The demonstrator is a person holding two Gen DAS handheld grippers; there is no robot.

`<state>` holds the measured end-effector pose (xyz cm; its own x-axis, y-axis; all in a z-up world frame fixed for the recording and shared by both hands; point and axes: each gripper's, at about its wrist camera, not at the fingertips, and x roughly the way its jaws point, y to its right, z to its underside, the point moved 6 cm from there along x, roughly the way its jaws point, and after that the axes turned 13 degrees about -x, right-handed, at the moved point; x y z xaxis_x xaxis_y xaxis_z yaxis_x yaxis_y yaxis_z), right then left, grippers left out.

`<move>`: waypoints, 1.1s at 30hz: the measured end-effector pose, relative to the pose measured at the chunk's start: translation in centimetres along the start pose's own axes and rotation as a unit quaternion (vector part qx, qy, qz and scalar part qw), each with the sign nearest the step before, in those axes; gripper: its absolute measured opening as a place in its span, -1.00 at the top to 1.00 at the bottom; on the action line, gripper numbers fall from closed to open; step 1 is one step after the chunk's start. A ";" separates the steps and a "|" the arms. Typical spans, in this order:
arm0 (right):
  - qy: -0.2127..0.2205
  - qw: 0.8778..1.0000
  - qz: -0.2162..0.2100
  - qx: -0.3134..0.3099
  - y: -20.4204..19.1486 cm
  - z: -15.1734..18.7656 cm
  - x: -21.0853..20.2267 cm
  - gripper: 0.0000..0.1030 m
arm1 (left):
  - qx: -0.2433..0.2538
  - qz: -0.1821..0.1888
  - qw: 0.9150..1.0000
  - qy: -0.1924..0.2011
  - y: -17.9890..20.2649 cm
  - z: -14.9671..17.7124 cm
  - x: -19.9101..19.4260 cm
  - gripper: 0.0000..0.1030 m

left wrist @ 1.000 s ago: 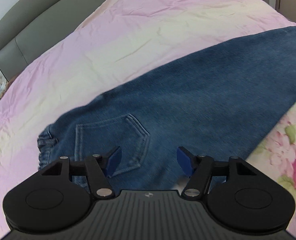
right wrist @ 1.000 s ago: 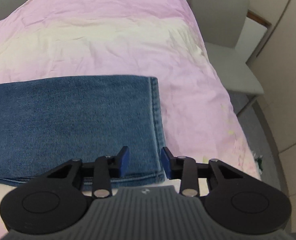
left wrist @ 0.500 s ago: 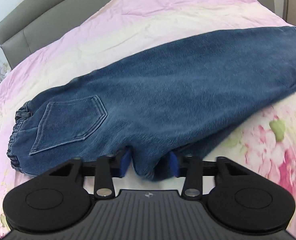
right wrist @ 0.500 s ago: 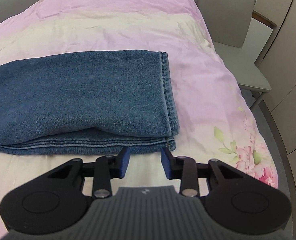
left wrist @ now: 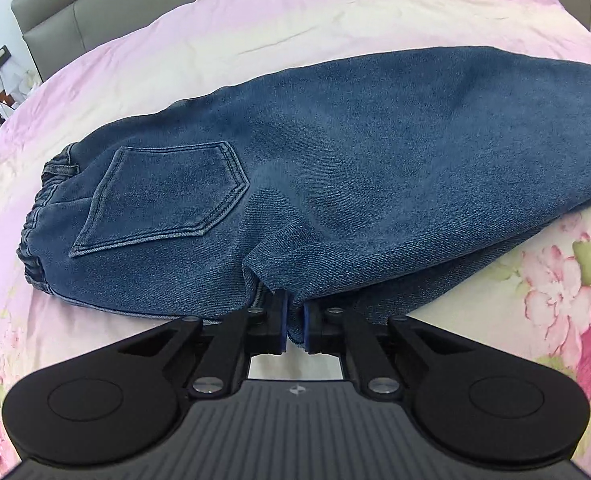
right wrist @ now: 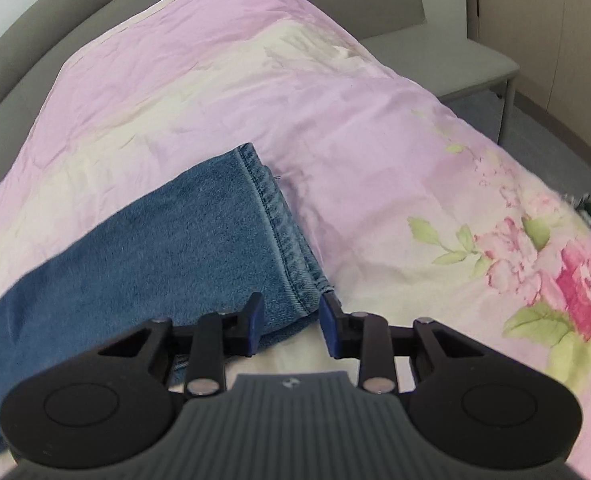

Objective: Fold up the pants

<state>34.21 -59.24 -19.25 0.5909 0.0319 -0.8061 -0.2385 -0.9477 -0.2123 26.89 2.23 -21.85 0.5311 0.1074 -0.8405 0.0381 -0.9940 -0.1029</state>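
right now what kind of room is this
Most likely a bedroom. The jeans lie on a bed with a pink floral bedspread, a padded grey headboard stands behind it, and a grey chair sits beside the bed.

Count, both wrist views:
- pants (left wrist: 335, 152): 1 pair, blue denim
- back pocket (left wrist: 167, 196) showing: 1, centre left of frame
- leg hem (right wrist: 279, 224) showing: 1 stack, centre of frame
- bed cover (left wrist: 255, 12): 1, pink floral
- headboard (left wrist: 75, 12): 1, upper left
- chair (right wrist: 435, 56): 1, upper right
- hand-held gripper: 2, left hand-held gripper (left wrist: 294, 318), right hand-held gripper (right wrist: 291, 322)
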 end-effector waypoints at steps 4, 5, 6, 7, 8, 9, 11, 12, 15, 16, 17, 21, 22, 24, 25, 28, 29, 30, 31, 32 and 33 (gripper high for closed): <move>-0.017 0.999 0.017 0.025 0.3 0.5 1.9 0.47 | 0.014 -0.006 1.000 -0.004 0.4 -0.2 0.0 0.85; -0.020 0.999 0.024 0.040 0.6 0.7 2.4 0.45 | 0.016 -0.004 1.000 -0.006 0.5 -0.1 0.0 0.85; -0.022 0.998 0.020 0.057 0.9 0.9 2.9 0.43 | 0.018 -0.003 1.000 -0.010 0.5 -0.1 0.1 0.85; -0.022 0.997 0.015 0.074 1.1 1.0 3.2 0.43 | 0.020 -0.003 1.000 -0.012 0.5 0.0 0.2 0.85; -0.020 0.996 0.012 0.089 1.3 1.1 3.5 0.55 | 0.025 -0.006 1.000 -0.012 0.6 0.1 0.3 0.85; -0.016 0.995 0.019 0.093 1.3 1.0 3.4 0.69 | 0.029 -0.010 0.999 -0.010 0.7 0.1 0.2 0.85; 0.012 0.998 0.036 0.055 0.2 0.3 2.5 0.81 | 0.025 -0.010 1.000 -0.008 0.8 0.2 0.1 0.85; 0.026 0.998 0.053 0.015 -0.5 -0.2 2.0 0.83 | 0.027 -0.009 1.000 -0.010 0.9 0.3 0.1 0.85; 0.007 0.996 0.080 -0.023 -0.8 -0.4 2.6 0.85 | 0.040 -0.013 0.999 -0.034 1.2 1.1 1.1 0.85; -0.002 0.996 0.086 -0.021 -0.6 -0.2 3.2 0.85 | 0.040 -0.014 0.998 -0.045 1.2 1.5 1.8 0.85; -0.007 0.995 0.093 -0.029 -0.6 0.0 3.6 0.86 | 0.044 -0.015 0.998 -0.048 1.3 1.6 2.2 0.85; -0.029 0.988 0.121 -0.088 -1.8 0.2 4.5 0.79 | 0.049 0.007 0.997 -0.063 0.8 1.4 2.2 0.65; -0.029 0.986 0.124 -0.106 -2.0 0.1 4.0 0.77 | 0.046 0.014 0.996 -0.071 0.2 1.3 2.1 0.56; -0.028 0.982 0.134 -0.129 -2.5 0.0 3.0 0.60 | 0.036 0.033 0.995 -0.085 -1.2 1.4 1.5 0.40; -0.025 0.980 0.136 -0.141 -2.7 0.0 2.4 0.54 | 0.033 0.032 0.995 -0.088 -2.0 1.4 1.2 0.39; -0.019 0.977 0.125 -0.172 -4.4 0.2 0.9 0.38 | 0.031 0.028 0.997 -0.070 -4.7 0.8 -0.3 0.39; -0.019 0.976 0.120 -0.180 -5.0 0.3 0.6 0.38 | 0.019 0.035 0.997 -0.066 -5.7 0.3 -0.8 0.38; -0.017 0.975 0.112 -0.189 -6.1 0.4 0.3 0.38 | 0.003 0.043 0.997 -0.062 -6.7 -0.3 -1.3 0.31; -0.015 0.975 0.104 -0.195 -7.0 0.5 0.1 0.38 | -0.015 0.048 0.997 -0.058 -7.9 -1.0 -1.7 0.26; -0.014 0.974 0.094 -0.204 -8.3 0.6 0.0 0.37 | -0.030 0.050 0.997 -0.050 -9.1 -1.7 -2.1 0.16; -0.013 0.973 0.085 -0.214 -9.5 0.8 0.0 0.37 | -0.046 0.050 0.997 -0.041 -10.4 -2.5 -2.5 0.03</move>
<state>35.87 -50.00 -17.61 0.5507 -0.1340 -0.8239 0.0150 -0.9853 0.1703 27.25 12.21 -17.34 0.4656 0.0045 -0.8850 0.0682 -0.9972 0.0308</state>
